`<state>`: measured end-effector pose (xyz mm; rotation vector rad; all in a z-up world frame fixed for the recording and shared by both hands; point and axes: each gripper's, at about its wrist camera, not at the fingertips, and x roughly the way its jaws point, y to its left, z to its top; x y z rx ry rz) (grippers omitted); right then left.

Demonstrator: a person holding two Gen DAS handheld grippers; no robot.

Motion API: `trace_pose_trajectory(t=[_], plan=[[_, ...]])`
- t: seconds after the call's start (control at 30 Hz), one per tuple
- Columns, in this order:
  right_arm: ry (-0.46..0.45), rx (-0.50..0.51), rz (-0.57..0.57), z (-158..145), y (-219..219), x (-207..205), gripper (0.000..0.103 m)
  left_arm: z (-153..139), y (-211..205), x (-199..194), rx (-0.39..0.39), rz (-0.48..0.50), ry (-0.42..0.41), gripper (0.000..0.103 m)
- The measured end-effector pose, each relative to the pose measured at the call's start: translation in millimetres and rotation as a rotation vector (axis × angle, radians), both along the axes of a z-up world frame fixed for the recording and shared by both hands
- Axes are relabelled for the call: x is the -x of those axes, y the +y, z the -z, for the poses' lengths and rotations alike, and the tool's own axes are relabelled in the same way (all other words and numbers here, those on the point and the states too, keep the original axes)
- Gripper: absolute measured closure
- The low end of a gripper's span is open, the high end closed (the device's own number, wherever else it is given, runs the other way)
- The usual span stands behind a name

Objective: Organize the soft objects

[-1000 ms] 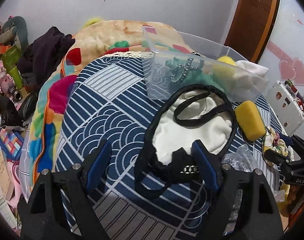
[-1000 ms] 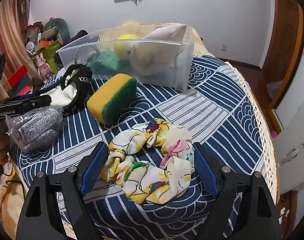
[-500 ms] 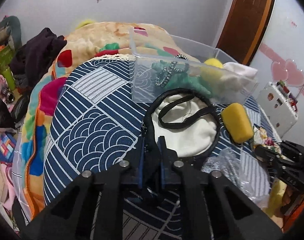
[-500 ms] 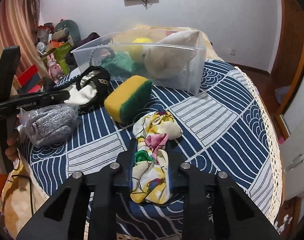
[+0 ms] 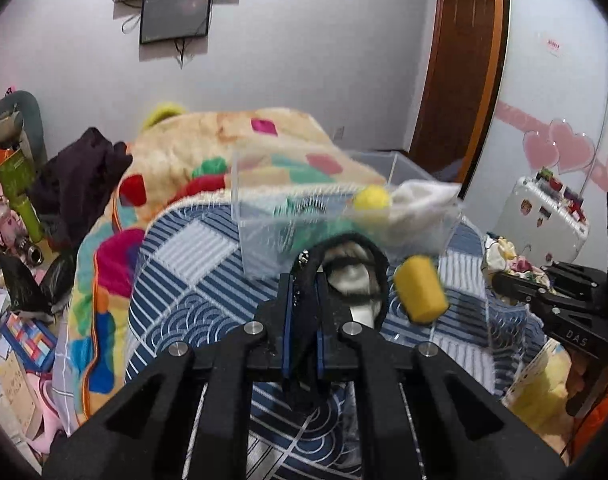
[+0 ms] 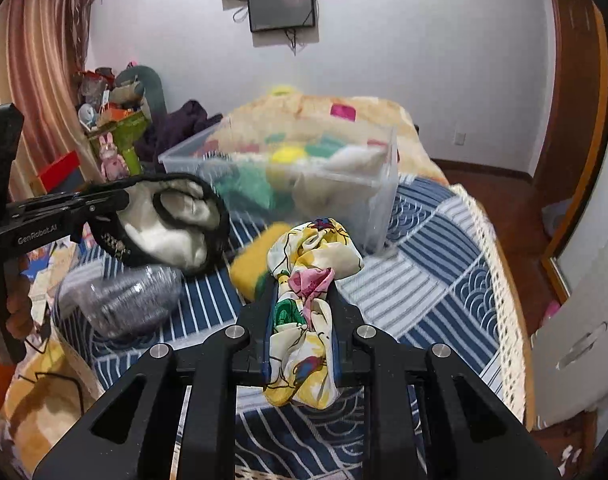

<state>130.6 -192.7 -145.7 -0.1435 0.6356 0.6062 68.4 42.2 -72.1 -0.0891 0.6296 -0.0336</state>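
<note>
Sponge (image 6: 251,268) between scrunchie (image 6: 309,280) and bin (image 6: 377,196)

Even indoor light; motion blur; fisheye vignetting

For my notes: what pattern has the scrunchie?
Colourful flowers on cream scrunchie; right wrist view shows it best.

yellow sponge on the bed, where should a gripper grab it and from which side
Grip the yellow sponge across its two broad faces, coming down from above. It lies free on the striped bedcover as a thick, squashy block, so its sides are exposed. Approach from the edge away from the clear bin. Both grippers are full now: left gripper holds the black-rimmed pouch, right gripper the floral scrunchie.
</note>
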Motion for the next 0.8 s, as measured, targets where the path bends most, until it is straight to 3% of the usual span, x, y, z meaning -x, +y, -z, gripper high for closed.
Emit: trace_pose_trajectory(t=[0.37, 0.5, 0.8], plan=[[-0.087, -0.091, -0.021, -32, 18, -20, 0.085, -46, 8, -20, -0.011, -0.039, -0.114, 0.095], [-0.109, -0.104, -0.02, -42, 25, -28, 0.085, -58, 14, -32, 0.021, -0.038, -0.14, 0.095], [-0.139, -0.111, 0.005, -57, 34, -57, 0.084, -62, 26, -74, 0.051, -0.088, -0.145, 0.095]])
